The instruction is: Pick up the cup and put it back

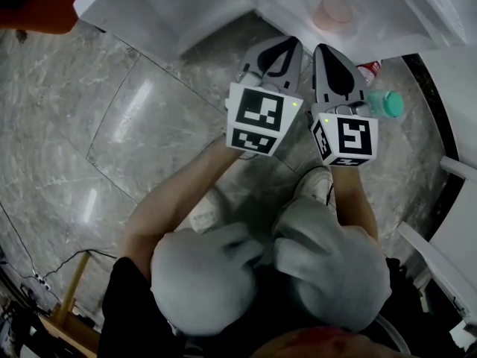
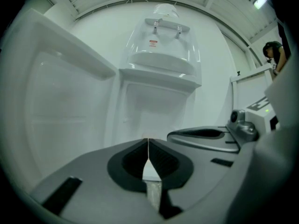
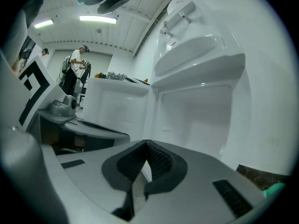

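A pale pink cup (image 1: 335,10), seen from above, stands on the ledge of a white water dispenser (image 1: 387,21) at the top of the head view. My two grippers are held side by side over the marble floor, short of the dispenser. The left gripper (image 1: 277,51) is shut with nothing between its jaws, and its own view shows the tips (image 2: 148,141) meeting in front of the dispenser's taps (image 2: 166,28). The right gripper (image 1: 333,62) is also shut and empty, tips (image 3: 147,143) pressed together. The cup does not show in either gripper view.
A bottle with a green cap (image 1: 386,104) and a red-labelled bottle (image 1: 370,69) stand on the floor right of the right gripper. White cabinet panels (image 1: 149,6) flank the dispenser. Two people (image 3: 74,71) stand far off in the room. My knees (image 1: 268,267) are below the grippers.
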The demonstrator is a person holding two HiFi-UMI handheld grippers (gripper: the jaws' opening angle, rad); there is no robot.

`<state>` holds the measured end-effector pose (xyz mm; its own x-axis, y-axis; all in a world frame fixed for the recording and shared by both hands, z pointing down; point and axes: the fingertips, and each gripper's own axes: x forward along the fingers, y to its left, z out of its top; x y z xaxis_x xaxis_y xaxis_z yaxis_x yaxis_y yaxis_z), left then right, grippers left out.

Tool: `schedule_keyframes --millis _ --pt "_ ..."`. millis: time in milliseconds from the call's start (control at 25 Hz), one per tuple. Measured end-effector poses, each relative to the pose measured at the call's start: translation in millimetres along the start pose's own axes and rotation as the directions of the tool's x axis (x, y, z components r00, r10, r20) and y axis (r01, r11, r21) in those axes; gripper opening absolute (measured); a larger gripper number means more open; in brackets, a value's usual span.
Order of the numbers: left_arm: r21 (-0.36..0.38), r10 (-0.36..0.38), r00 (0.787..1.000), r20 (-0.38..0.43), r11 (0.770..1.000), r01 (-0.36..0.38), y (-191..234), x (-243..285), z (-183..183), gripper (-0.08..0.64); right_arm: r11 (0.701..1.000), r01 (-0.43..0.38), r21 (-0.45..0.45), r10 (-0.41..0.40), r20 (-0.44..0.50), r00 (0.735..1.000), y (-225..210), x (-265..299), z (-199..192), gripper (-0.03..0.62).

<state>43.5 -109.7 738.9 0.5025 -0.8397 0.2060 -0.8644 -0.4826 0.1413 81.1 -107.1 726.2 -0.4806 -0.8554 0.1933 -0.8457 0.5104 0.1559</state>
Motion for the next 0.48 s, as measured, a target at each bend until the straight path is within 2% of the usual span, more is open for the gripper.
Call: schedule_keyframes --millis 480 --pt "-0.001 0.005 1.0 -0.004 1.0 -0.005 1.3 -1.8 -0.7 0.014 1.0 -0.022 0.02 0.022 -0.008 1.0 3.2 0.5 -3.1 0.009"
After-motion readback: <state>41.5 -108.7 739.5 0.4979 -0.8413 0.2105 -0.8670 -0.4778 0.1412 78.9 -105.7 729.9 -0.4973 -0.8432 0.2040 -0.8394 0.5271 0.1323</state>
